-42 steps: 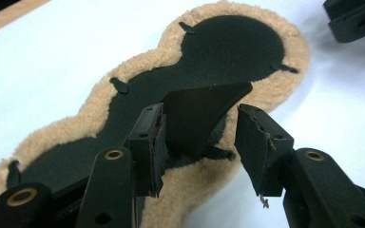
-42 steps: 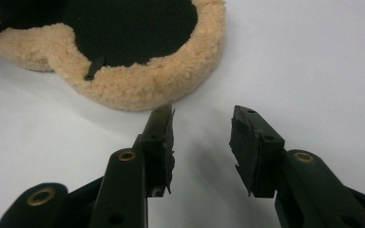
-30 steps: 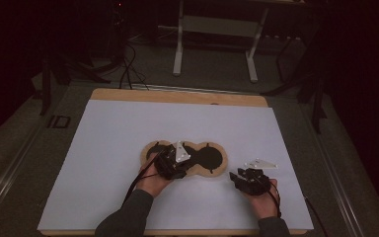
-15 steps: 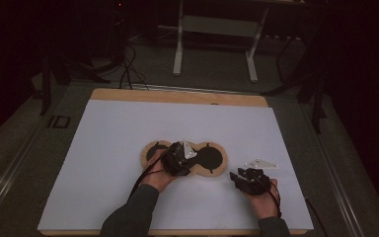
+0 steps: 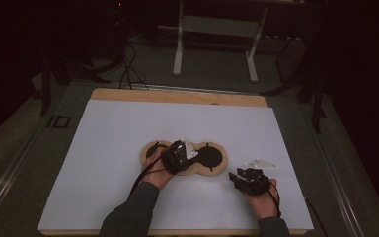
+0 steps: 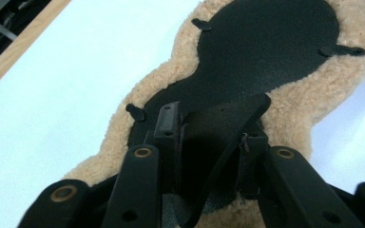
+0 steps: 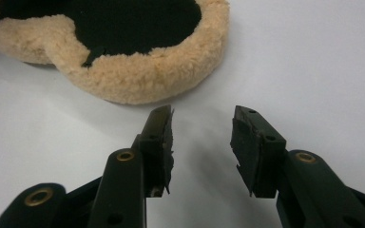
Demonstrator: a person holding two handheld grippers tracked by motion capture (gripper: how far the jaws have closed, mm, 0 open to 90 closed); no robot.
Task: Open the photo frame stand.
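Left tool (image 6: 204, 142) shifted right along fleece pad (image 5: 183, 158); jaws just closing, now pinching black lining flap (image 6: 218, 137). Right tool (image 7: 202, 137) open, empty, near-right on desk (image 5: 103, 148). Peel slowly, low.

Pad (image 5: 183, 157): tan fleece border, black textured centre with small black tabs at its rim. Flap (image 6: 221, 137) of the black layer: plain black. Grippers: left (image 5: 177, 157) and right (image 5: 249, 180) both black, brass-coloured rivets. Sheet (image 5: 113, 148): plain white. Table (image 5: 177, 96): light wood strip at far edge.
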